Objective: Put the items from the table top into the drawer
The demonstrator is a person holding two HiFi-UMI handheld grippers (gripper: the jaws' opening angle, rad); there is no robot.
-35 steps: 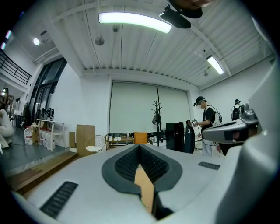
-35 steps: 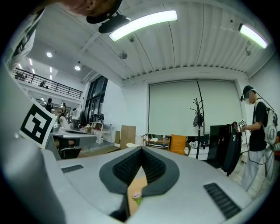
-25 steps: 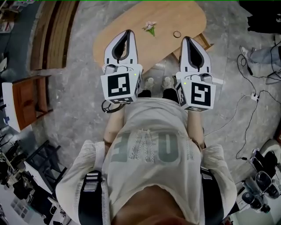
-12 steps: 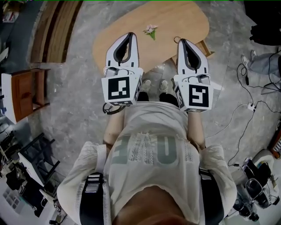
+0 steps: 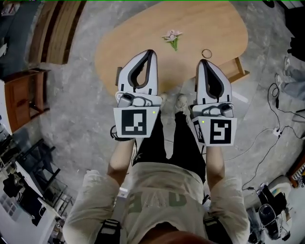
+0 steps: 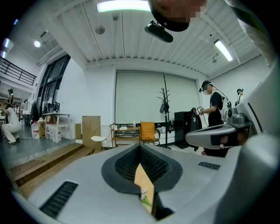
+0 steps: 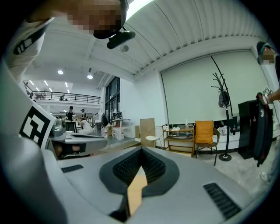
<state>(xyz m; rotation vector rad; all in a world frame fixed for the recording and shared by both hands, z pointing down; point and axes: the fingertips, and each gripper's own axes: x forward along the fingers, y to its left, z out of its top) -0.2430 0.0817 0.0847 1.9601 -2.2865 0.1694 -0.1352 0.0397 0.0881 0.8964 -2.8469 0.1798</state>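
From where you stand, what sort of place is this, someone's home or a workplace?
Probably a large lab or studio rather than a home. It has a high ribbed ceiling with strip lights and a railed upper gallery. Another person stands across the room, apparently wearing a headset.

We are in a lab-like workshop hall: concrete floor [image 5: 78,112] surrounds the oval table [image 5: 133,47], with cables [image 5: 277,97] to its right and equipment racks [image 5: 28,186] to its left.

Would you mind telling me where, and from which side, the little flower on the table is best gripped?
Probably the green stem just below the bloom, coming steeply from above with jaws set across it. The flower lies flat on the table, stem pointing toward the person, so a level approach would likely push it away.
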